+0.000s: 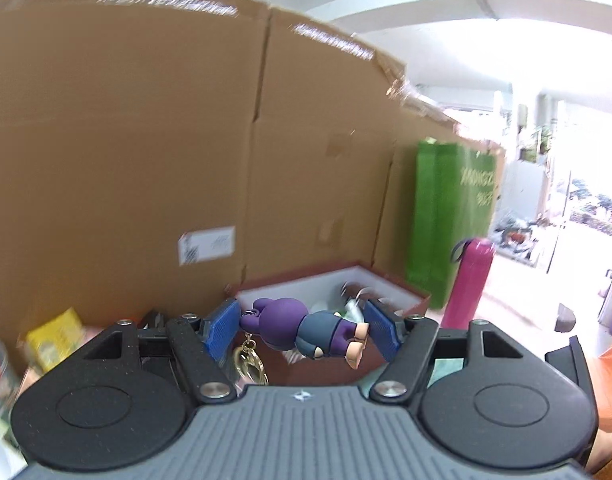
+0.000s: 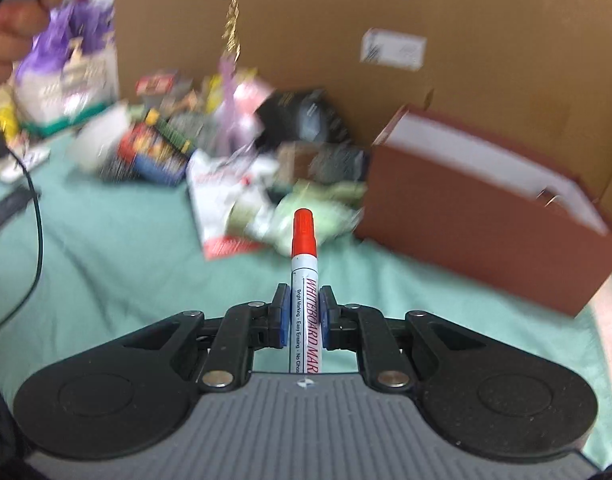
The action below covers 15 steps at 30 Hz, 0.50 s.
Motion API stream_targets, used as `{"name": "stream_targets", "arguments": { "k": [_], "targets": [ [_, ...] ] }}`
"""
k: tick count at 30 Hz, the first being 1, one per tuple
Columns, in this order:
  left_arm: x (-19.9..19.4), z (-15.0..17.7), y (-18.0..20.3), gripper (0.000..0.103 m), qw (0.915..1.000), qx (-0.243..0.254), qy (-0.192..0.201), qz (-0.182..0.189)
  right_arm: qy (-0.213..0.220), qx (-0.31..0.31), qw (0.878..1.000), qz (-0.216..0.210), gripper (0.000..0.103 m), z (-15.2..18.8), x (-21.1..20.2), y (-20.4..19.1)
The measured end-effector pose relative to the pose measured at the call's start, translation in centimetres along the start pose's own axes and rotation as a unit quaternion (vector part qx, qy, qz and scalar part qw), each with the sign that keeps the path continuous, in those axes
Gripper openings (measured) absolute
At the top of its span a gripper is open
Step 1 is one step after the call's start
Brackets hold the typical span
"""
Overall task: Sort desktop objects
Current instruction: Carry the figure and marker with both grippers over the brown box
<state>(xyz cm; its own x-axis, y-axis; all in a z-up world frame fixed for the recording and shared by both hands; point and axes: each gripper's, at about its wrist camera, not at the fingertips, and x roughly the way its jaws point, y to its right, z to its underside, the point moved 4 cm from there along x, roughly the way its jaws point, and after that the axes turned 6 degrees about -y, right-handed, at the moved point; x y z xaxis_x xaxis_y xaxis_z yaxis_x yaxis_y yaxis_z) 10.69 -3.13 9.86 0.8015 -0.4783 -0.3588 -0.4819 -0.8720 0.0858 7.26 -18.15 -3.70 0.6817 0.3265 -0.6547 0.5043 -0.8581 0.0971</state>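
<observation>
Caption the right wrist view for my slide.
Right tool grips a red-capped whiteboard marker above a green cloth, beside a brown box.

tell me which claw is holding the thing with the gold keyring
The left claw: it grips a purple bear figure keychain sideways, gold ring dangling. The right claw holds a red-capped whiteboard marker.

Cardboard wall (image 1: pixel 126 140) behind; bright doorway (image 1: pixel 585 200) (right side).

Counted one purple keychain figure (image 1: pixel 302 332), one gold clasp (image 1: pixel 250 362), one red-capped marker (image 2: pixel 304 296). Counted one brown box (image 2: pixel 481 236), one pink bottle (image 1: pixel 467 280), one green bag (image 1: pixel 449 216), one yellow packet (image 1: pixel 56 338). Two grippers seen, left (image 1: pixel 302 334) and right (image 2: pixel 304 316). Pile of blurred packets (image 2: pixel 210 148) on worktop, too smeared to number.
</observation>
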Motion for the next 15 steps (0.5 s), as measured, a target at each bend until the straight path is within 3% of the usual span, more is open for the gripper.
{"name": "stream_targets", "arguments": {
  "k": [7, 15],
  "targets": [
    [2.9, -4.7, 2.2, 0.071, 0.9993, 0.019, 0.02, 0.023, 0.075, 0.018, 0.996, 0.051, 0.013, -4.4, -3.0, 4.5],
    [8.5, -7.6, 3.5, 0.071, 0.9994, 0.02, 0.014, 0.025, 0.112, 0.077, 0.988, 0.078, 0.013, -9.0, -2.6, 10.8]
  ]
}}
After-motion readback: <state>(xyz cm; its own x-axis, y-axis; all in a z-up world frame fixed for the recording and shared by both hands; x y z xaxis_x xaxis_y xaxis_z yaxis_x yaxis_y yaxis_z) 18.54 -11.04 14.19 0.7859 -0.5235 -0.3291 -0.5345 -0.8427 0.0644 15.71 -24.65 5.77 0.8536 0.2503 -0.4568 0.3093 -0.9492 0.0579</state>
